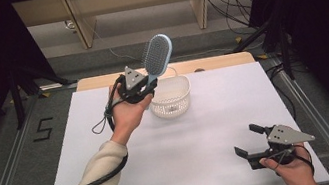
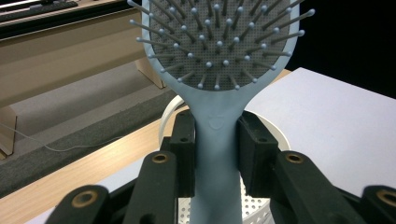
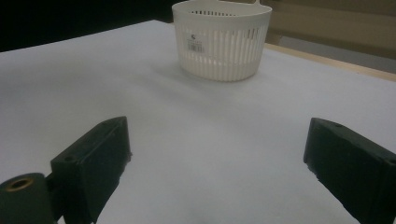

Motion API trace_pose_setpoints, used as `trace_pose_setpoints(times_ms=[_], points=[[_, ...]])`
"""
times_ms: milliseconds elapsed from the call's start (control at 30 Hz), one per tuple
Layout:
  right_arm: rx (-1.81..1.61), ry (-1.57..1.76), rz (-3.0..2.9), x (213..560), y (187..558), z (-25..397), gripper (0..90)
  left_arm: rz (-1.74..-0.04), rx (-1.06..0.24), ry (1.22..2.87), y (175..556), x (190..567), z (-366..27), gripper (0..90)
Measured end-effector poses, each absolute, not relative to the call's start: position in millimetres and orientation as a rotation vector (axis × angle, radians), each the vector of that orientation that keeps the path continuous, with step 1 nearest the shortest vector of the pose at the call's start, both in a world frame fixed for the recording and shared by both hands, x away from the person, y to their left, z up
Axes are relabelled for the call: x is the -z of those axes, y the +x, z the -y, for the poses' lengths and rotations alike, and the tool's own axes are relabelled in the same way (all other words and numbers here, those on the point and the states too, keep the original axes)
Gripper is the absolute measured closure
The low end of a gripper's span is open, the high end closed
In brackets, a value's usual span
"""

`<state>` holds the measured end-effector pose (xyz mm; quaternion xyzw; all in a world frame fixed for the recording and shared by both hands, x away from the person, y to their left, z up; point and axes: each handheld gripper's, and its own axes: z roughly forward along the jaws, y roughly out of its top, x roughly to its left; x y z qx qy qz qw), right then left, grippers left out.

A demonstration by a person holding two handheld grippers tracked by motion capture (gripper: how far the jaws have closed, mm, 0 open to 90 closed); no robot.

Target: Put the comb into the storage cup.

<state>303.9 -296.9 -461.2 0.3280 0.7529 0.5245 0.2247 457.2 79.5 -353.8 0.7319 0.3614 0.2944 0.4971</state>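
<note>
Hairbrush (image 1: 158,55) was clamped by its handle in the left hand-held gripper (image 1: 140,87), raised just above the white basket (image 1: 171,97). Carrying seemed done; next, lowering it in and releasing. Right hand-held gripper (image 1: 251,141) rested apart, empty, on the desk (image 1: 201,142).

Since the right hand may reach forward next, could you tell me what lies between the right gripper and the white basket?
Nothing: in the right gripper view, only bare white table stretches from the open right gripper to the white basket.
</note>
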Motion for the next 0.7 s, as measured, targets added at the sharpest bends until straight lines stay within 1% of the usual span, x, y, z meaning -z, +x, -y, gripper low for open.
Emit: trace_pose_setpoints(times_ms=[700], points=[[-1.448, 0.903, -2.077, 461.2, 303.8, 296.8, 7.9, -0.879, -0.704, 1.763, 463.2, 353.0, -78.4, 69.8]])
